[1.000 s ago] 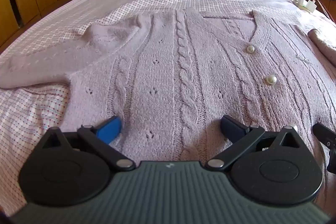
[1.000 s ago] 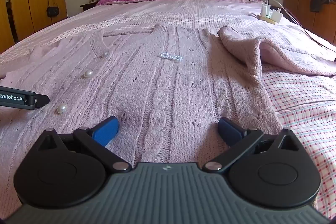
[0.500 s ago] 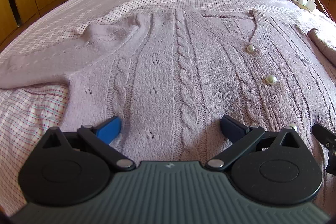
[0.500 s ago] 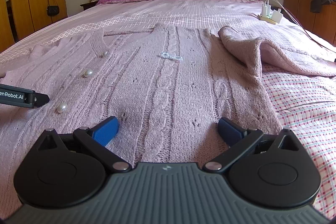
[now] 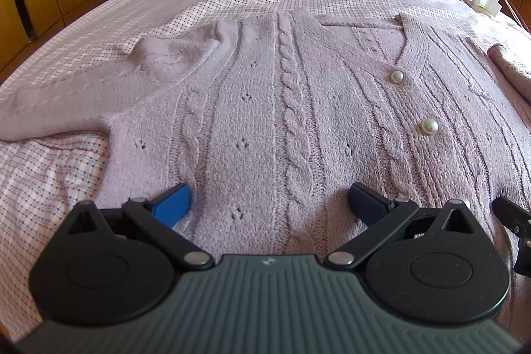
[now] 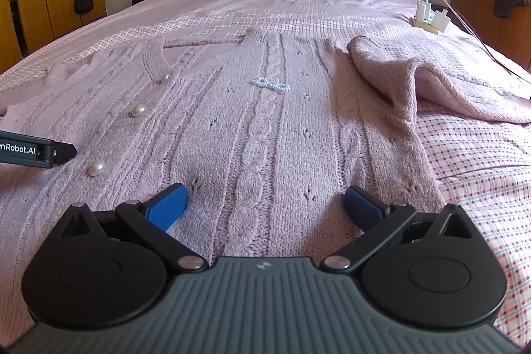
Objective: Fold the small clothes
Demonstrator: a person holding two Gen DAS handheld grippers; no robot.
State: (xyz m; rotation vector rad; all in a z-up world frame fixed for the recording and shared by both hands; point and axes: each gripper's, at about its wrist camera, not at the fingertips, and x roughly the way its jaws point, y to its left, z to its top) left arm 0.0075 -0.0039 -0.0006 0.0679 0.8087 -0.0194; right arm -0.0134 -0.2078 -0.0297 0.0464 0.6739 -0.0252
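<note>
Lying flat and face-up on the bed [image 6: 481,188], the pale pink cable-knit cardigan [image 5: 265,108] is spread lengthwise, its hem nearest the cameras and its neckline toward the far pillows. Its left sleeve [image 5: 83,95] stretches out over the checked sheet, while its right sleeve [image 6: 415,78] is bunched and partly doubled over at the right edge of the body.

Each claw hovers low over the near hem, side by side. The left claw [image 5: 270,198] has its blue fingers spread wide with only knit showing between them, gripping nothing; the right claw [image 6: 265,198] is just as wide apart and equally empty.

Judging from this, a hem grasp is coming, and several things could spoil it. Thick, loose knit may let a pinch catch only the top layer, so the front panel lifts away from the back. The pearl buttons [image 6: 97,167] near the left claw's tip could snag a finger. Unless the rumpled right sleeve is straightened first, it would likely be trapped inside any fold, leaving a lump.
</note>
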